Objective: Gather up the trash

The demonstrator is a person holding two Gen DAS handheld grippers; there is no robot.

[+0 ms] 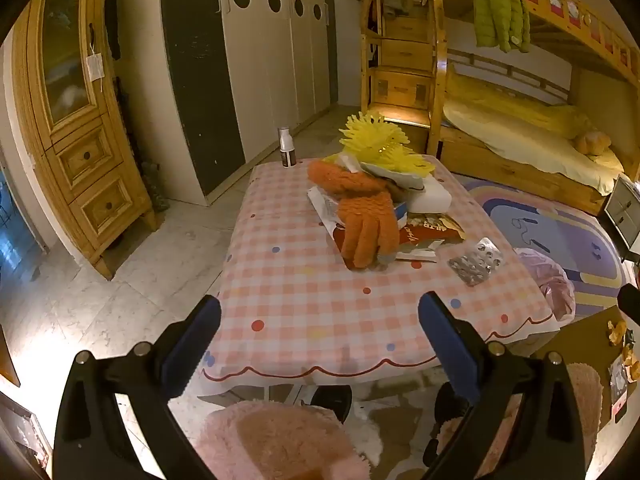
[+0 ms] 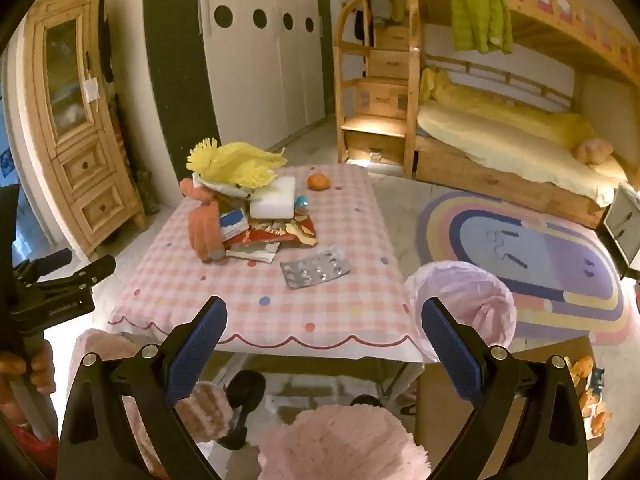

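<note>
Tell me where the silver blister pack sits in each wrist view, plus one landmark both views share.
Left wrist: blister pack lies right of centre on the checked table, near its right edge.
Right wrist: blister pack lies mid-frame, ahead of the open jaws.
Shared landmark: the orange glove left of it.

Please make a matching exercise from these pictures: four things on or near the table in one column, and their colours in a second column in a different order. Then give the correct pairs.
Things:
1. knitted glove
2. spiky rubber glove
3. blister pack
4. trash bin liner

Colours:
A. silver
B. pale pink
C. orange
D. yellow

Correct pairs: 1-C, 2-D, 3-A, 4-B.
</note>
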